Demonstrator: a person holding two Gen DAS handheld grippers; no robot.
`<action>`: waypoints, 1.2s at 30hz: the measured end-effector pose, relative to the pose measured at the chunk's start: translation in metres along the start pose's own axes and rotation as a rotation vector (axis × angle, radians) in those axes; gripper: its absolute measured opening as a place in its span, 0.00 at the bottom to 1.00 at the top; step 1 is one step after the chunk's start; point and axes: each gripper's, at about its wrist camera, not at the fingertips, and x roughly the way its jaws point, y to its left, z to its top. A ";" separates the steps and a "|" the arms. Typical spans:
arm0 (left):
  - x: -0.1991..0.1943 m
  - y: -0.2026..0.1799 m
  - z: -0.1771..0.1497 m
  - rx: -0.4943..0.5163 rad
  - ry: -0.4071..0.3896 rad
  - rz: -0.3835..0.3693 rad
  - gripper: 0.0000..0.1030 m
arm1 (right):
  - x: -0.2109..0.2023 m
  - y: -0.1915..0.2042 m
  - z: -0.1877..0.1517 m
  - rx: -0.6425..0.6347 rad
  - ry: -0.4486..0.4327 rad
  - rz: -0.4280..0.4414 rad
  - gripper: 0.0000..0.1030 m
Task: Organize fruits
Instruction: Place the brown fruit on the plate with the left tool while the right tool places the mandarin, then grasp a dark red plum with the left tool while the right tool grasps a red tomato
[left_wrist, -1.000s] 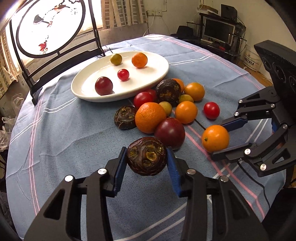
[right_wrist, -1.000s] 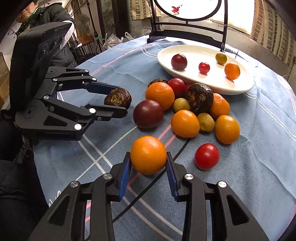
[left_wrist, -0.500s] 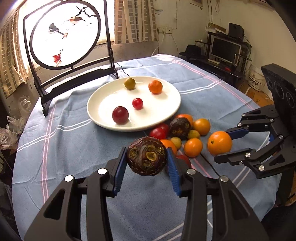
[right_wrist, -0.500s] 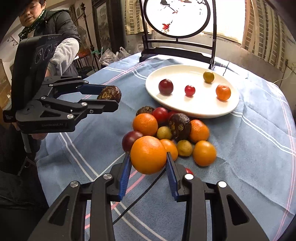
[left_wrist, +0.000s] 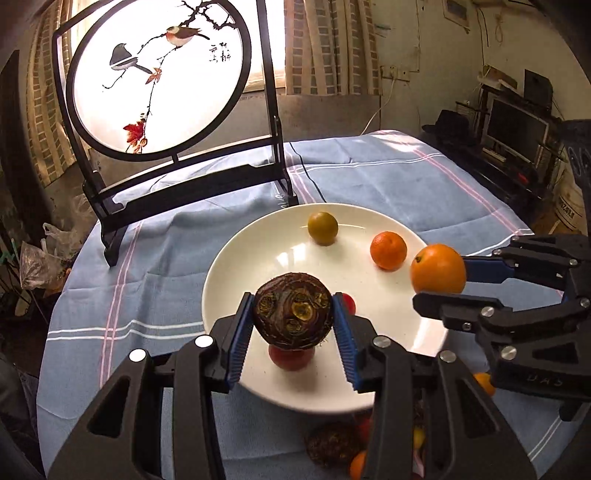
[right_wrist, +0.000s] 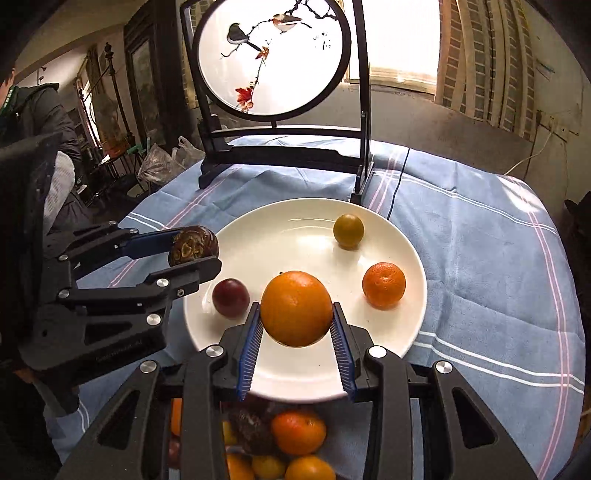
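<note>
My left gripper (left_wrist: 291, 328) is shut on a dark brown wrinkled fruit (left_wrist: 292, 310) and holds it above the near part of the white plate (left_wrist: 236, 266). My right gripper (right_wrist: 297, 328) is shut on a large orange (right_wrist: 296, 308) above the same plate (right_wrist: 280, 229). On the plate lie a green-yellow fruit (right_wrist: 348, 230), a small orange (right_wrist: 383, 284) and a dark red fruit (right_wrist: 231, 297). A small red fruit is mostly hidden behind the brown fruit. Each gripper shows in the other's view, the right one (left_wrist: 439, 284) and the left one (right_wrist: 192, 254).
Several loose fruits (right_wrist: 295, 432) lie on the blue tablecloth (right_wrist: 480, 258) under my fingers, near the plate's front rim. A black-framed round bird screen (left_wrist: 159, 77) stands behind the plate. A person in a dark jacket (right_wrist: 37, 118) is at the left.
Both grippers have moved forward from over the loose fruit pile to above the plate, each still holding its fruit. The plate now fills the middle of both views.
</note>
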 end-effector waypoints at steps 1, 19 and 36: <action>0.008 0.000 0.004 -0.008 0.015 0.003 0.40 | 0.007 0.000 0.003 0.002 0.005 -0.008 0.36; 0.011 0.054 -0.033 -0.115 0.085 0.084 0.56 | -0.003 0.036 -0.015 -0.094 0.028 0.053 0.51; -0.077 -0.046 -0.140 0.118 0.113 -0.171 0.69 | -0.057 0.034 -0.149 -0.104 0.159 0.039 0.51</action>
